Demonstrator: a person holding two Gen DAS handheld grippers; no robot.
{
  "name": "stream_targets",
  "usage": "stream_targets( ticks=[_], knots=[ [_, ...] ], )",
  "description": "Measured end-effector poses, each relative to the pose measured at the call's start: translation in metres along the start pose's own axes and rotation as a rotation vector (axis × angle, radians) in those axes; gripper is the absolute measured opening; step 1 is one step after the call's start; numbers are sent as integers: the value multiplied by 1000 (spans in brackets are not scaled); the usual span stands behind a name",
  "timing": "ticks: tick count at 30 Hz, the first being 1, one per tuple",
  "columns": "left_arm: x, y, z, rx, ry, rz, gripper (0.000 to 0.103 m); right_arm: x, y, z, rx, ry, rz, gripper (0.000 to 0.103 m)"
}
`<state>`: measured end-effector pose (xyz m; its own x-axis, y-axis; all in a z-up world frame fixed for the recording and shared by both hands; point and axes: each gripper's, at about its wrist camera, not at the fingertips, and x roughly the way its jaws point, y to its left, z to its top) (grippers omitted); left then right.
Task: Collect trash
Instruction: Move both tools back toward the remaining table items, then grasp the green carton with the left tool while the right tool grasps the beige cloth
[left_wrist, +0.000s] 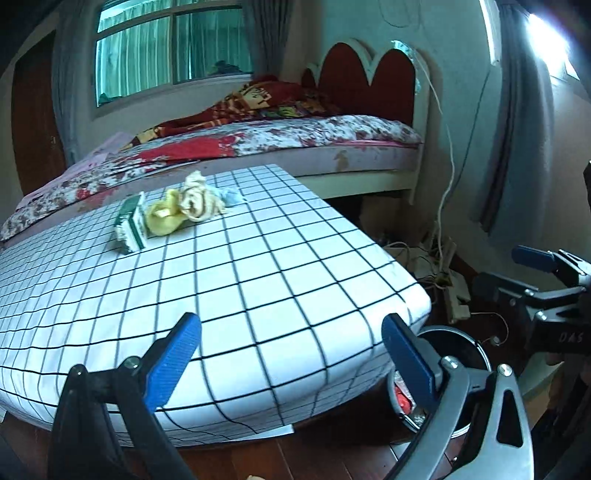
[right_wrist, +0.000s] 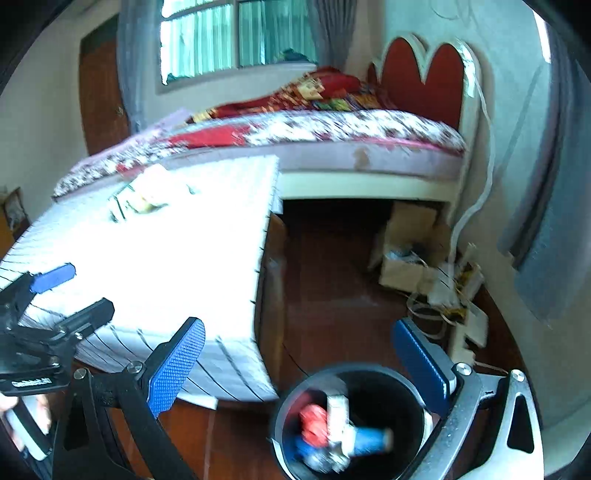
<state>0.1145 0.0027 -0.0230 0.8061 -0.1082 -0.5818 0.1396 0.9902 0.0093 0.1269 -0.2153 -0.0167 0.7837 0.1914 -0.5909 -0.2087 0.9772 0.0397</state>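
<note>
Low table (left_wrist: 280, 266) draped in a white cloth with a black grid, standing just beside a bed (left_wrist: 295, 136) with a red headboard (left_wrist: 369, 77).

On the table's far part, near the bed: a green-and-white box (left_wrist: 129, 225), a yellow wad (left_wrist: 164, 218) touching it, a cream crumpled wad (left_wrist: 197, 199) against that, and a small pale-blue scrap (left_wrist: 232, 197) just past. In the right wrist view, only a blurred, overexposed clump at that spot (right_wrist: 144, 199).

Black bin (right_wrist: 351, 421) on the wooden floor (right_wrist: 332, 295) just off the table's near corner, half hidden behind the corner in the left wrist view (left_wrist: 454, 347). Inside the bin: red, white and blue trash (right_wrist: 340, 428), too blurred to name.

Left gripper (left_wrist: 291, 347) spread wide over the table's near edge, blue pads (left_wrist: 173, 358) apart, nothing between them; also seen at the left of the right wrist view (right_wrist: 70, 291).

Right gripper (right_wrist: 295, 358) spread wide above the bin, empty; seen at the right edge of the left wrist view (left_wrist: 517, 269), likewise parted.

Cardboard boxes (right_wrist: 406, 254) and tangled cables (right_wrist: 454, 295) on the floor beyond the bin, near the wall. A white cable (left_wrist: 448, 166) hanging down beside the headboard.
</note>
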Motion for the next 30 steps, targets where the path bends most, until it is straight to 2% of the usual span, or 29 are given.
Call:
stream_targets(
  ticks=[3, 6, 8, 11, 13, 15, 20, 29, 30],
  knots=[
    [1, 31, 5, -25, 4, 68, 98, 11, 24, 16, -5, -21, 49, 102],
    [-2, 66, 13, -65, -4, 120, 98, 30, 51, 33, -38, 21, 103, 102],
    [0, 89, 21, -101, -3, 145, 96, 42, 71, 45, -72, 23, 89, 102],
    [11, 122, 31, -162, 8, 146, 81, 62, 96, 63, -103, 18, 110, 102],
    [24, 137, 36, -182, 21, 155, 73, 80, 112, 77, -125, 22, 135, 98],
    [40, 150, 40, -197, 36, 170, 73, 99, 128, 87, -154, 43, 160, 90],
    [79, 177, 47, -229, 72, 181, 73, 152, 161, 104, -215, 97, 220, 81],
    [126, 199, 65, -262, 91, 152, 68, 203, 187, 137, -173, 90, 286, 79],
    [131, 200, 67, -261, 99, 151, 65, 207, 187, 139, -170, 93, 280, 73]
  ],
)
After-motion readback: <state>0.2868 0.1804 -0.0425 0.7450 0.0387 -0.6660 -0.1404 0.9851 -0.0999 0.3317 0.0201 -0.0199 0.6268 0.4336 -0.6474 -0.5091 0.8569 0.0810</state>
